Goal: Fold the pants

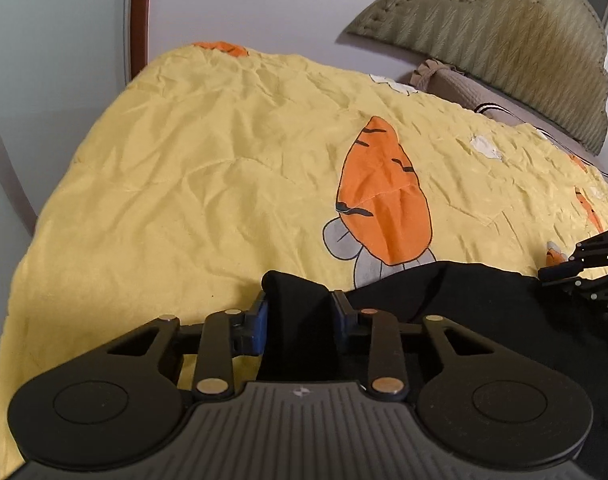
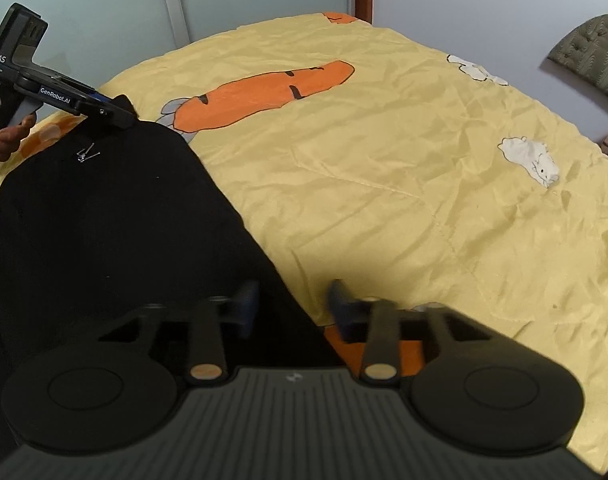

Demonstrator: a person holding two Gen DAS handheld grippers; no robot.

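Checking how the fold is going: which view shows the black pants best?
The right wrist view: the pants spread broadly across the yellow bedspread. The left wrist view shows only an edge at the left gripper.

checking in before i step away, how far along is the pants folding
Early stage. The black pants lie spread on the yellow bedspread, no neat fold visible. In hand: the left tongs hold a bunch of fabric; the right tongs stand open over the pants' edge. Left: all the actual folds.
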